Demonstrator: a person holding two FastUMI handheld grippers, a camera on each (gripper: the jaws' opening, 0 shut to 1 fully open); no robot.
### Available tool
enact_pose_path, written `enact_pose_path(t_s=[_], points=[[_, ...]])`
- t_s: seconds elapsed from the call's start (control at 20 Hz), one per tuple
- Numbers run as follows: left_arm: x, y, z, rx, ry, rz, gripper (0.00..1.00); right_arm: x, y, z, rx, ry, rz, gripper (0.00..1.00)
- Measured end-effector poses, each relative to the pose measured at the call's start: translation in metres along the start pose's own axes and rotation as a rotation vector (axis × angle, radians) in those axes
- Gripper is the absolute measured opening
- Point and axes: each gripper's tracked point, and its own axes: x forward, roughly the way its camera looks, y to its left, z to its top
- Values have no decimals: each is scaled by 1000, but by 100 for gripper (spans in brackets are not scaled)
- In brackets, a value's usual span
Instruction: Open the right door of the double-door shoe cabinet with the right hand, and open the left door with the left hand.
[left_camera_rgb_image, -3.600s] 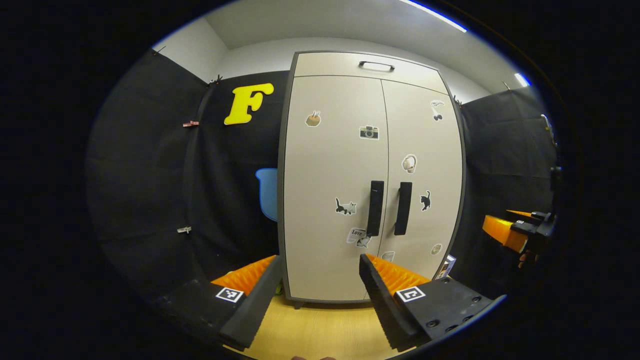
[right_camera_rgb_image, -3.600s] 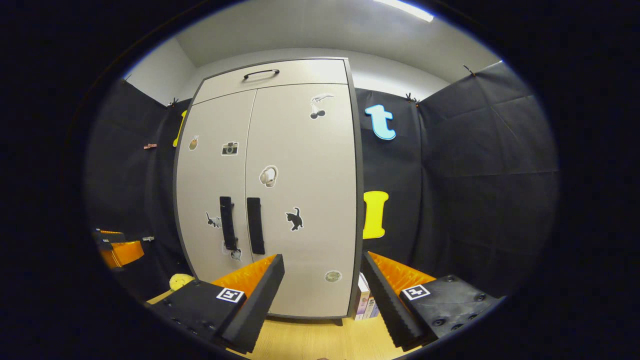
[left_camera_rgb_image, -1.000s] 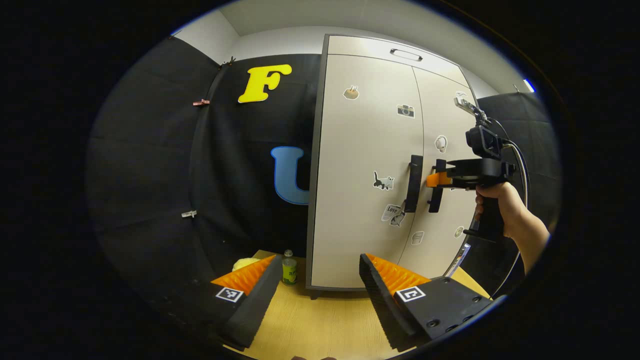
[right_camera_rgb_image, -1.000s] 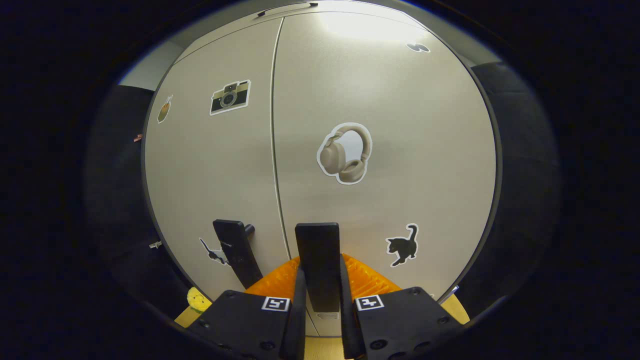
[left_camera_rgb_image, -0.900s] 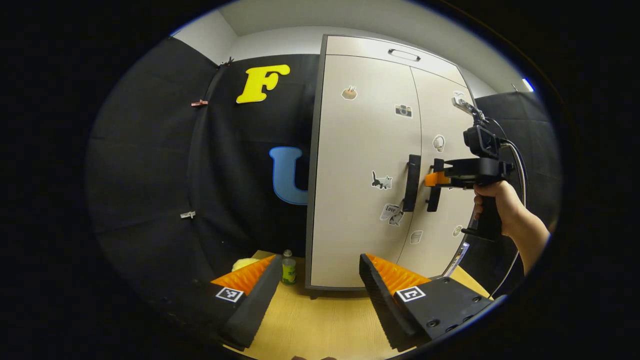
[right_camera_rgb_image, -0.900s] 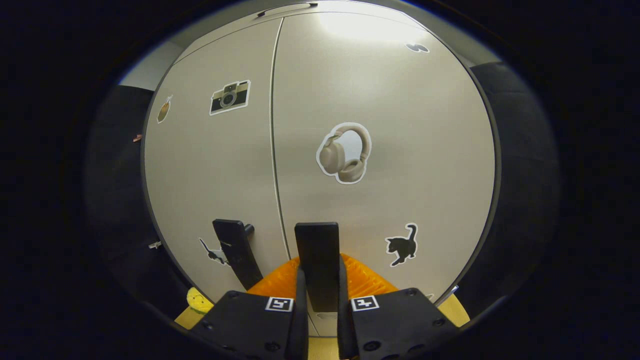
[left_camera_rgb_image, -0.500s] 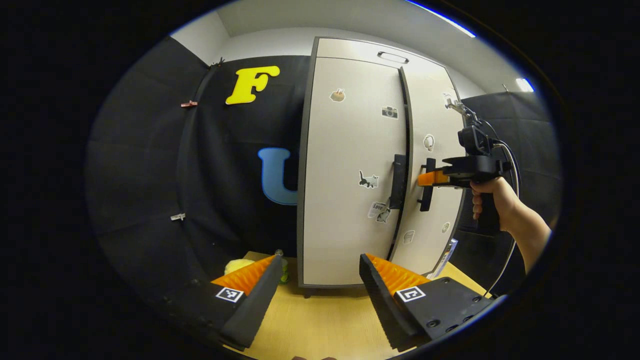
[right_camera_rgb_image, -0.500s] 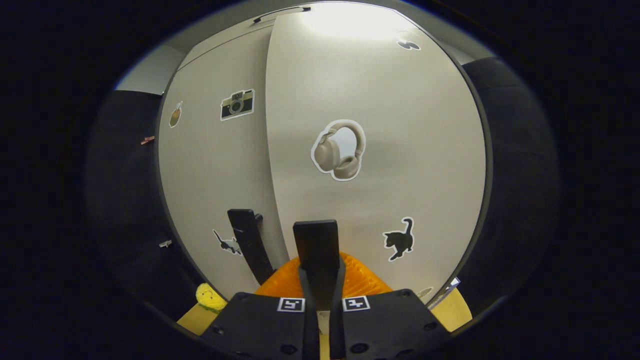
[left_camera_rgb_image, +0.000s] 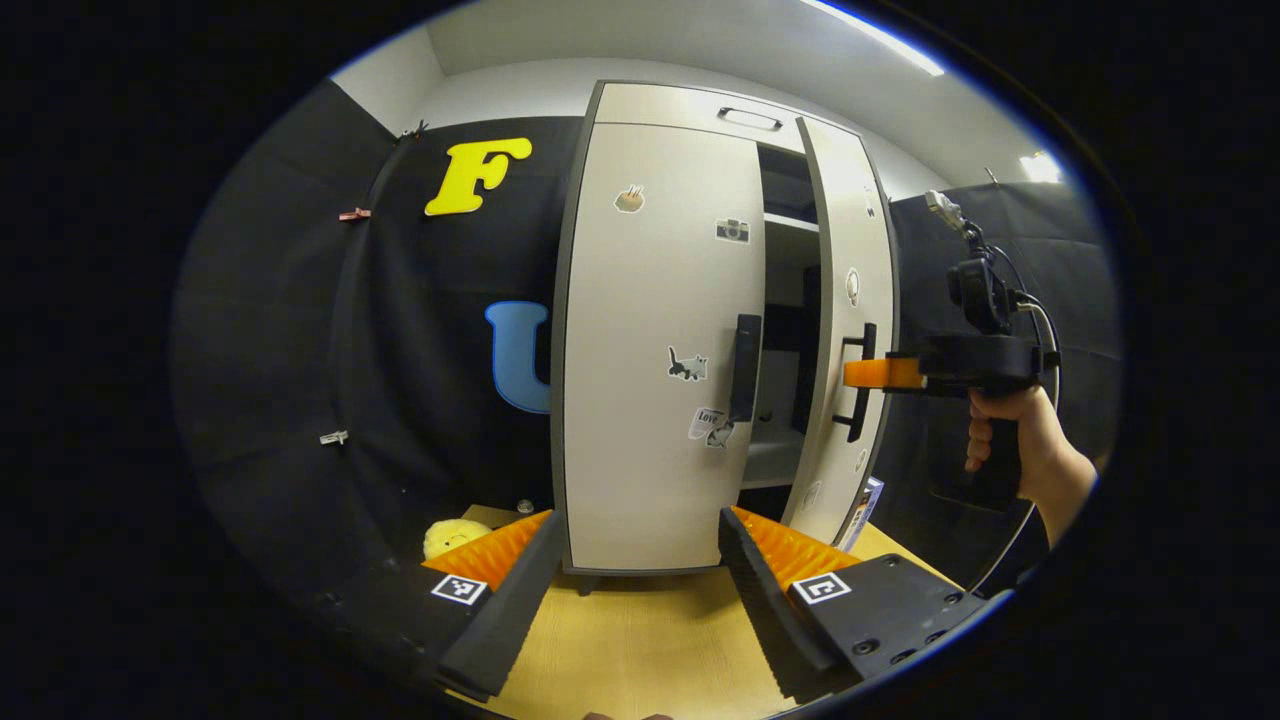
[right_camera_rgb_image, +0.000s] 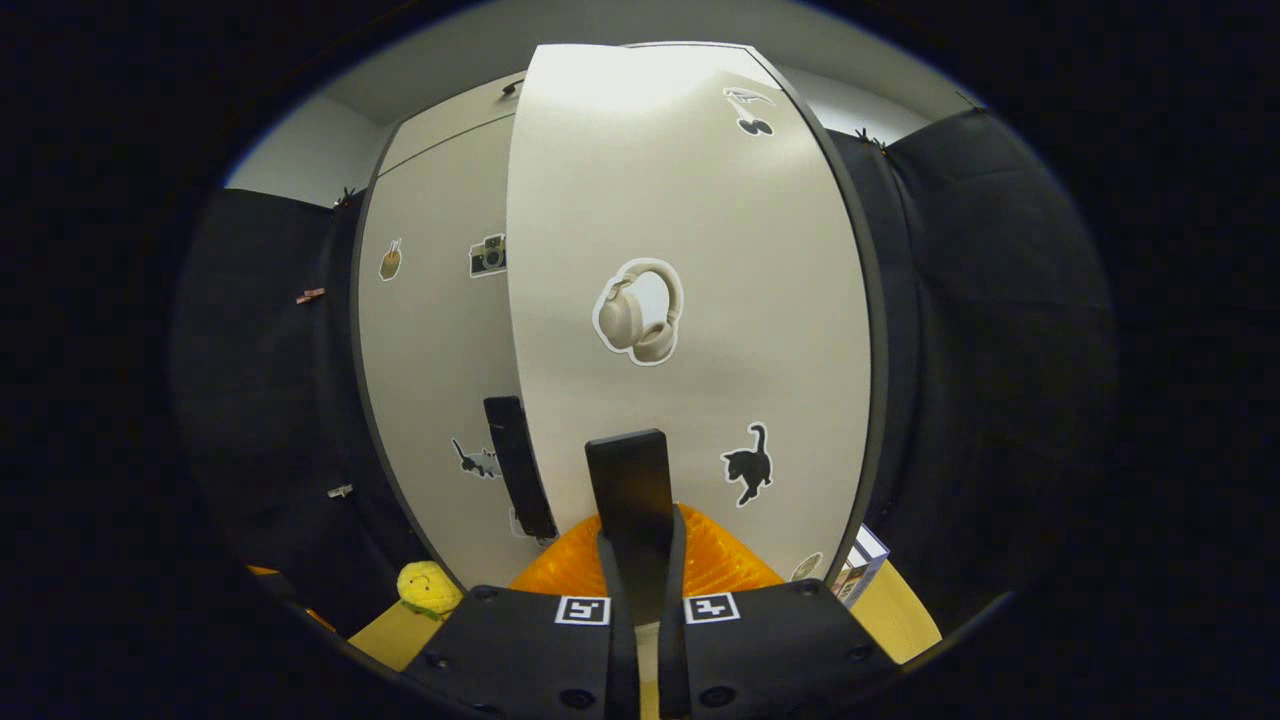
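Your right door (right_camera_rgb_image: 690, 250) and left door (left_camera_rgb_image: 650, 330) are beige, edged dark grey, with black handles; a black cat sticker (right_camera_rgb_image: 748, 464) marks the right one. Each claw (left_camera_rgb_image: 640, 590) is black with orange ribbing. The surface (left_camera_rgb_image: 640, 640) is pale wood-grain; the plush (right_camera_rgb_image: 428, 588) is yellow.

The right gripper (right_camera_rgb_image: 640, 590) has clamped the right door's handle (right_camera_rgb_image: 630, 500) and swung the right door (left_camera_rgb_image: 845, 330) partly open

A soft yellow plush toy (left_camera_rgb_image: 448, 535) is lying on the light wooden tabletop (left_camera_rgb_image: 640, 640), near the black cloth wall. A few upright books (left_camera_rgb_image: 862, 500) are standing on the opposite side.
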Motion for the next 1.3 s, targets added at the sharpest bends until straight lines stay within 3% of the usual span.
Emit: enact_pose_path(t_s=[0.35,0.7,1.0,1.3], points=[[-27,-42,2,-2,-18,71,95,-33,-21,0,-9,13,81,12],[-52,-74,-5,1,-16,91,95,-53,-44,2,-13,18,92,11],[-60,-82,-3,-4,-24,103,95,-63,-69,6,-7,12,55,11],[-60,-93,-1,-7,-25,88,95,-73,-126,11,-64,5,-72,9]])
